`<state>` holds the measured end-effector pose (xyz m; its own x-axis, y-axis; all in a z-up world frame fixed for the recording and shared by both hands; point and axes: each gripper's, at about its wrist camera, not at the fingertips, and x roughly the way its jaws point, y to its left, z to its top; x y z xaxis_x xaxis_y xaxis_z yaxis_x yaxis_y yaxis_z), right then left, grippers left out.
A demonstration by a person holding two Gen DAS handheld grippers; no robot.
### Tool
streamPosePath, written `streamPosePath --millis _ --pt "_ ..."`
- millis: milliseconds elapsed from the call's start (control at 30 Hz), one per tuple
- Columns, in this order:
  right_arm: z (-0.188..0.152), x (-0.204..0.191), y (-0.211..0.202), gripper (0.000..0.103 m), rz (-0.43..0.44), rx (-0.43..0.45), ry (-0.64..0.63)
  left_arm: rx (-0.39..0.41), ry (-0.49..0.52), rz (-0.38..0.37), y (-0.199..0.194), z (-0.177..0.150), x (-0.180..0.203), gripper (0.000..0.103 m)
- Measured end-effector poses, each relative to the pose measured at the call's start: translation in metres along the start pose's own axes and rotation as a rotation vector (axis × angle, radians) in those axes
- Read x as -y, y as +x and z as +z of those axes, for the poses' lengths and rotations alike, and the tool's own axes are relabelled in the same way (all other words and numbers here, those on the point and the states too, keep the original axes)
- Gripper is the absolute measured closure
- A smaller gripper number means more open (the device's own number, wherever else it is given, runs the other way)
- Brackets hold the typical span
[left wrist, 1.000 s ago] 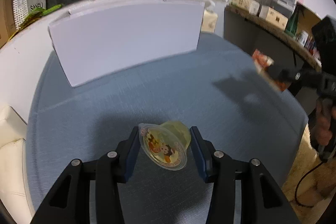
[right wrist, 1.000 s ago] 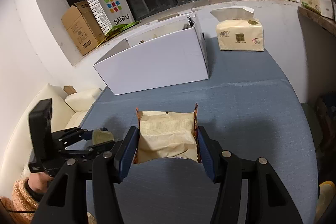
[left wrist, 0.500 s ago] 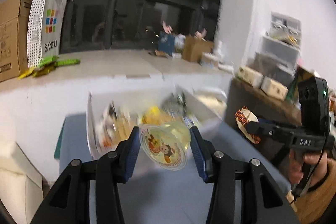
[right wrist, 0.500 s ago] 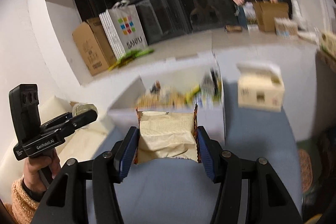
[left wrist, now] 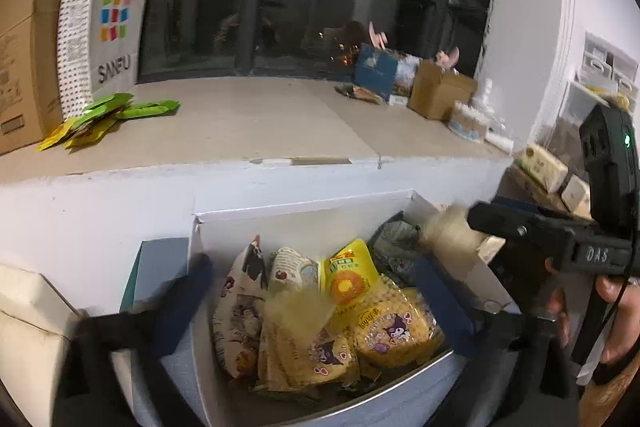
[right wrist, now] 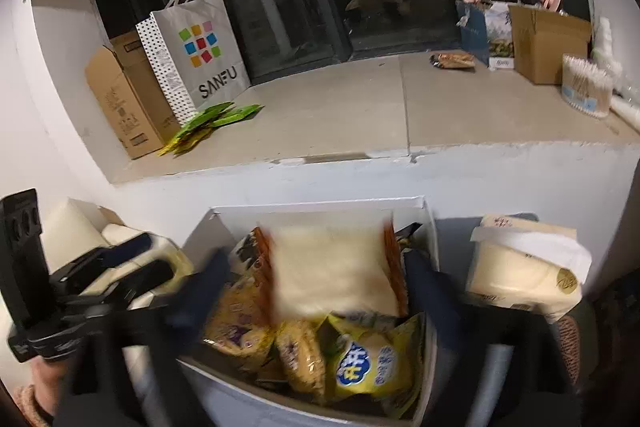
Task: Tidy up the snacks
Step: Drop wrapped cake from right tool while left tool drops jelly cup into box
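Two tools over the white box [left wrist: 400,197], left tool [left wrist: 316,291] and right tool [right wrist: 320,287] opening, snacks dropping clear of pads.

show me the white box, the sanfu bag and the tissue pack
white box [left wrist: 304,217], left wrist view, inner face of its back wall
sanfu bag [right wrist: 208,57], right wrist view, front panel beside the coloured squares
tissue pack [right wrist: 520,277], right wrist view, its cream front side
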<state>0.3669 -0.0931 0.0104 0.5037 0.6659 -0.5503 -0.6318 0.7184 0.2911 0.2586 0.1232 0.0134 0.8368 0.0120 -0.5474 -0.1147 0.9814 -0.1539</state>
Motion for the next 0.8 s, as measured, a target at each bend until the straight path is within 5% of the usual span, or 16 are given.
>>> streamPosePath --millis 400,667,800 --pt "-0.020 -0.008 -0.019 0.000 -0.044 0.043 -0.050 0.043 0.066 0.064 -0.034 -0.013 0.012 0.000" --pt "-0.057 -0.030 -0.076 0.000 -0.075 0.139 -0.136 0.115 0.084 0.069 -0.091 -0.042 0.042 0.000" --pt "-0.077 -0.044 -0.105 0.000 -0.095 0.168 -0.175 0.168 0.114 0.145 -0.124 -0.059 0.063 0.000"
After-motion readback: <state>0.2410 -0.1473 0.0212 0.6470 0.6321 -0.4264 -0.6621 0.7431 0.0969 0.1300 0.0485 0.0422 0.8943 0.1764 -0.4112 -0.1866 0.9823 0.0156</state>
